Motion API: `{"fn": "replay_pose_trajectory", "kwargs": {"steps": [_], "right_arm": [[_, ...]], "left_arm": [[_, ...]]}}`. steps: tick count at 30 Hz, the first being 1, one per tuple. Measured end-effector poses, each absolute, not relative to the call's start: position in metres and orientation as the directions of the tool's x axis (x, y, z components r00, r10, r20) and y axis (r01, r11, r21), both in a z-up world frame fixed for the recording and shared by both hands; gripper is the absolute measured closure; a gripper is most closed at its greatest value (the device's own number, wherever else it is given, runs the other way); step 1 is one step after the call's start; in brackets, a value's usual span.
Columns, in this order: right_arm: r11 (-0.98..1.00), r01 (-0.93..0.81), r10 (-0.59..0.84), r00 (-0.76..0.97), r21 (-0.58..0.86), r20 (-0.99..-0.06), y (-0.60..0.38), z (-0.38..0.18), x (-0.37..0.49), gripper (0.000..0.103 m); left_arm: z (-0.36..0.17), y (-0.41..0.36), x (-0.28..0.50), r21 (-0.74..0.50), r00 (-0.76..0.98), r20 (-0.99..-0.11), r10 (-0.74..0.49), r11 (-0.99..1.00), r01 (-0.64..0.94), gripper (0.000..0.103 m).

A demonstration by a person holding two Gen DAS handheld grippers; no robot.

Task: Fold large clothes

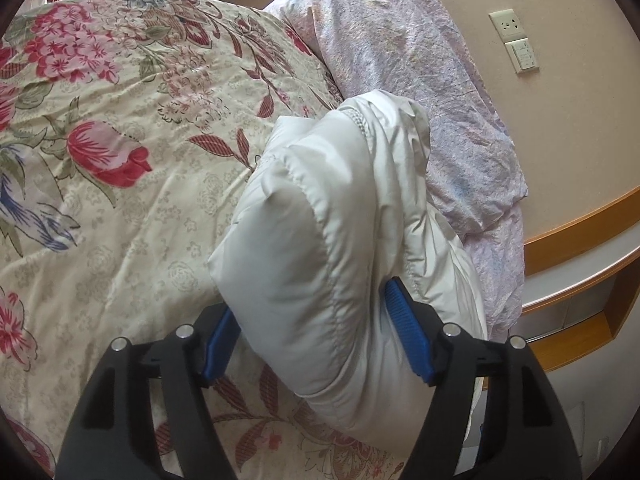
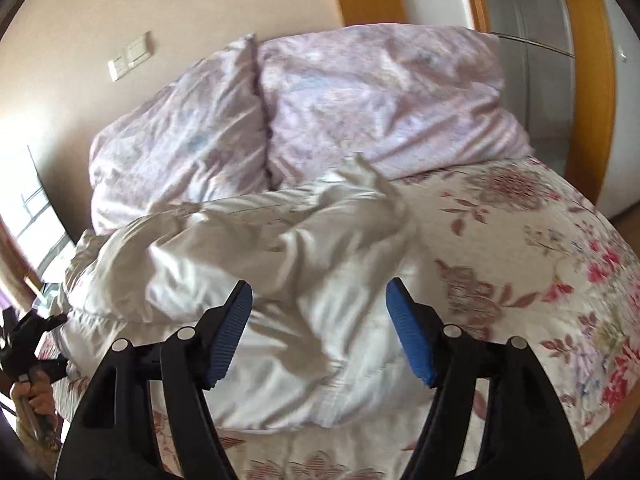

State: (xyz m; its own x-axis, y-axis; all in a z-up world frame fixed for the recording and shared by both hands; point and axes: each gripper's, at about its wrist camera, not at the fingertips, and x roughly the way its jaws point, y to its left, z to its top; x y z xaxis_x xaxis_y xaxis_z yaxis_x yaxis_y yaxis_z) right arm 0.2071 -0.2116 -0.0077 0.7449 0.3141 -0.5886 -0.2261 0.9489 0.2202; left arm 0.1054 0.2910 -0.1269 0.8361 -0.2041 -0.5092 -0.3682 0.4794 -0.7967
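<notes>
A white padded jacket (image 1: pixel 320 232) lies bunched on a floral bedspread (image 1: pixel 120 140). In the left wrist view a thick fold of it sits between the blue pads of my left gripper (image 1: pixel 312 312), whose jaws stand wide around it and lift it off the bed. In the right wrist view the jacket (image 2: pixel 248 264) spreads across the bedspread (image 2: pixel 540 280) with a sleeve reaching toward the pillows. My right gripper (image 2: pixel 318 300) hovers open just above the jacket's near part. The left gripper (image 2: pixel 28 344) and the hand holding it show at the left edge.
Two lilac pillows (image 2: pixel 320 112) lie at the head of the bed (image 1: pixel 420 80). A beige wall with a socket and switch (image 1: pixel 516 40) stands behind. A wooden-edged shelf (image 1: pixel 580 264) runs beside the bed. A wardrobe (image 2: pixel 540 60) is at the far right.
</notes>
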Motion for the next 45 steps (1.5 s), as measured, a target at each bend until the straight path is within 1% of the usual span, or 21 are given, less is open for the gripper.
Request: {"fn": "replay_pose_trajectory", "kwargs": {"steps": [3, 7, 11, 16, 19, 22, 26, 37, 45], "right_arm": [[0.927, -0.325, 0.371, 0.725, 0.187, -0.58, -0.164, -0.007, 0.214, 0.033], [0.905, -0.408, 0.398, 0.704, 0.125, -0.588, -0.115, -0.009, 0.212, 0.037], [0.905, -0.421, 0.369, 0.705, 0.061, -0.605, -0.086, -0.017, 0.214, 0.04], [0.913, -0.407, 0.33, 0.68, 0.038, -0.655, -0.074, -0.035, 0.229, 0.041], [0.913, -0.405, 0.314, 0.629, 0.045, -0.712, -0.069, -0.056, 0.241, 0.04], [0.915, -0.401, 0.297, 0.616, 0.034, -0.73, -0.065, -0.065, 0.245, 0.04], [0.916, -0.4, 0.284, 0.616, 0.018, -0.735, -0.063, -0.069, 0.243, 0.039], [0.904, -0.417, 0.343, 0.571, 0.096, -0.746, -0.071, -0.081, 0.252, 0.037], [0.899, -0.427, 0.345, 0.564, 0.092, -0.751, -0.068, -0.086, 0.255, 0.037]], "left_arm": [[-0.125, 0.289, 0.108, -0.776, 0.83, -0.525, -0.186, 0.504, -0.379, 0.032], [-0.121, 0.286, 0.114, -0.742, 0.818, -0.55, -0.167, 0.547, -0.387, 0.029], [-0.121, 0.285, 0.117, -0.729, 0.81, -0.562, -0.167, 0.563, -0.389, 0.027], [-0.122, 0.285, 0.12, -0.728, 0.808, -0.562, -0.173, 0.567, -0.385, 0.027], [-0.122, 0.285, 0.124, -0.733, 0.811, -0.556, -0.18, 0.565, -0.378, 0.026], [-0.122, 0.286, 0.125, -0.743, 0.815, -0.547, -0.188, 0.557, -0.37, 0.026], [-0.122, 0.285, 0.128, -0.749, 0.82, -0.54, -0.189, 0.552, -0.366, 0.026], [-0.121, 0.284, 0.136, -0.751, 0.829, -0.53, -0.175, 0.551, -0.364, 0.025], [-0.121, 0.284, 0.14, -0.762, 0.845, -0.512, -0.156, 0.537, -0.363, 0.025]]}}
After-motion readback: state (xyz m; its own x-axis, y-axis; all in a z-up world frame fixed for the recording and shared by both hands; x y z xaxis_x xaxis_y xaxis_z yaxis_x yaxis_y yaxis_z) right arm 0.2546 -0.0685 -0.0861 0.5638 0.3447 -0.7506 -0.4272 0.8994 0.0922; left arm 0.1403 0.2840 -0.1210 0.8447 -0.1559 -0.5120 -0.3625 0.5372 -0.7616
